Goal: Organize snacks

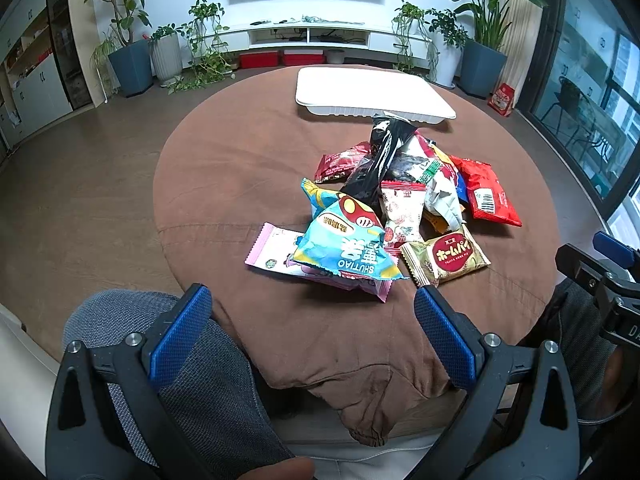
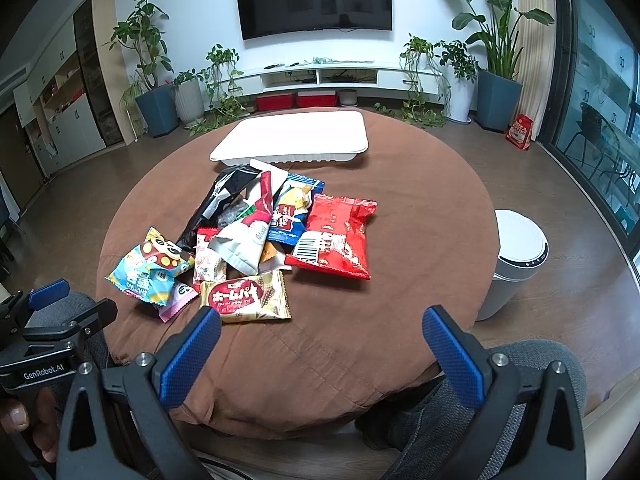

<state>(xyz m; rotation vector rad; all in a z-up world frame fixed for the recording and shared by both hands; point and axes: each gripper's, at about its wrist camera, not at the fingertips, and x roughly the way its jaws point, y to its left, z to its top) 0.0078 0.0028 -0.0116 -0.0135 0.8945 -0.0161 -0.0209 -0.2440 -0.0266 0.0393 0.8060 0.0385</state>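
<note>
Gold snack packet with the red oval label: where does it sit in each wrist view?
Left wrist: the gold snack packet with the red oval label is right of centre, at the pile's near edge, just beyond the open left gripper.
Right wrist: the packet is left of centre, just beyond the open right gripper.
Shared landmark: the white rectangular tray beyond the pile.

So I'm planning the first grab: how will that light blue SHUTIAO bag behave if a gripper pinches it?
The light blue SHUTIAO bag looks puffed, so it is probably light and will likely dent under the pinch. Its glossy film may slip. It leans on the pink packet, so lifting it could drag that one along.
</note>
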